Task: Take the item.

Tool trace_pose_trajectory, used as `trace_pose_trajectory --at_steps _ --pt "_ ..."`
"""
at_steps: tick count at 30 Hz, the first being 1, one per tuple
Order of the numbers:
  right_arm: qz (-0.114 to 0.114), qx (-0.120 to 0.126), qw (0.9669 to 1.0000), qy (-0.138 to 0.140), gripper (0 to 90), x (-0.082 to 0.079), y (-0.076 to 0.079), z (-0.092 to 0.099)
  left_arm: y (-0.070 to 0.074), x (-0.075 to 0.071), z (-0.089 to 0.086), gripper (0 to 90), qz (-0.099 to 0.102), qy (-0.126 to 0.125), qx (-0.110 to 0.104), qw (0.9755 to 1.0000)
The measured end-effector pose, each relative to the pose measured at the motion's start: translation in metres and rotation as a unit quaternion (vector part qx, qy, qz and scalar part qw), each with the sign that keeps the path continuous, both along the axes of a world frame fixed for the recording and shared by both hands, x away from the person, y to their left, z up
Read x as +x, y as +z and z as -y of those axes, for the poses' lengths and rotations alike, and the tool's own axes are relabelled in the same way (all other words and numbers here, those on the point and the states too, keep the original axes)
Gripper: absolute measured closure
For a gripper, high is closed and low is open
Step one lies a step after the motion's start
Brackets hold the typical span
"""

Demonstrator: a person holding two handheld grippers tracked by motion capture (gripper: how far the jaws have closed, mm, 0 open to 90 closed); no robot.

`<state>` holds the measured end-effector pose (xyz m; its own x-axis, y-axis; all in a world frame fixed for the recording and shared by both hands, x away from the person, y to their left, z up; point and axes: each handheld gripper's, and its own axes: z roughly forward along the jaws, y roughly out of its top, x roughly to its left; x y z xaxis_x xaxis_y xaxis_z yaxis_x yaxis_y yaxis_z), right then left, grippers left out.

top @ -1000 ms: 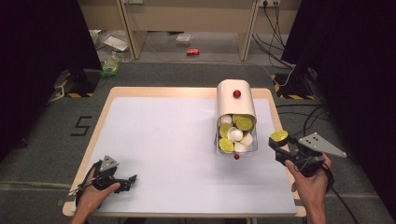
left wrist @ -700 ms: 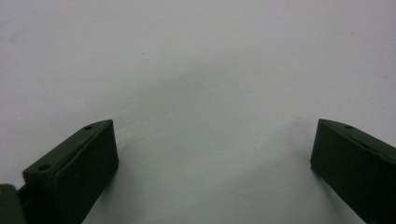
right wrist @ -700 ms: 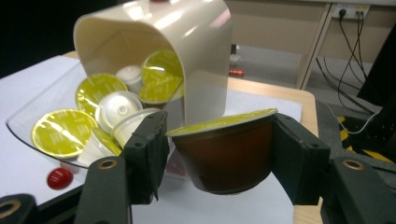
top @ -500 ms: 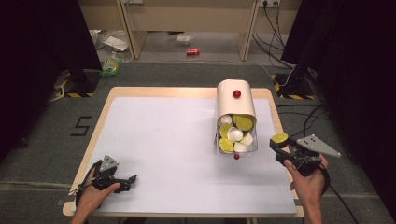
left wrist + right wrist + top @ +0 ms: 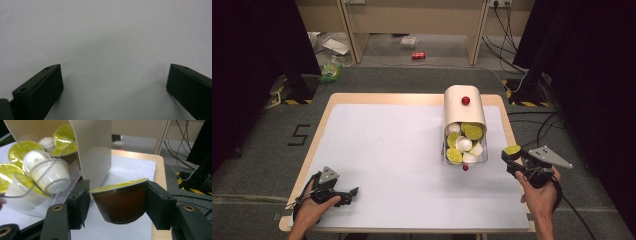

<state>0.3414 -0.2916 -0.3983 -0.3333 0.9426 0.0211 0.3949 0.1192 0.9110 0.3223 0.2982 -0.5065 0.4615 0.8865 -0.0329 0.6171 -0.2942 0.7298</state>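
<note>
At seven o'clock on the table, the left tongs rest released, well apart from the work. At the right edge, at four o'clock, the right tongs are clenched on a brown capsule, foil up, just beside the dispenser, which lies at their ten o'clock; bare table sits below.

Your right hand comes up from the bottom edge, near the right side of the table. It holds the right gripper, which points toward the table's middle. Its jaws are squeezed on a brown capsule with a green lid, one pad on each side. Your left hand sits at the table's near left corner. It holds the left gripper low over the table, pointing right. Its jaws stand wide apart with nothing between them.
</note>
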Motion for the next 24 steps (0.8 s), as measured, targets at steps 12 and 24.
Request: trace_pose_trajectory --at_steps 12,24 --pt "-0.016 -0.002 0.9998 -0.011 41.1 0.007 -0.02 0.004 0.0 0.0 0.0 0.0 0.0 0.0 0.0 1.0" --pt "-0.032 -0.005 0.9994 -0.013 41.0 0.013 -0.036 0.001 0.0 0.0 0.0 0.0 0.0 0.0 0.0 1.0"
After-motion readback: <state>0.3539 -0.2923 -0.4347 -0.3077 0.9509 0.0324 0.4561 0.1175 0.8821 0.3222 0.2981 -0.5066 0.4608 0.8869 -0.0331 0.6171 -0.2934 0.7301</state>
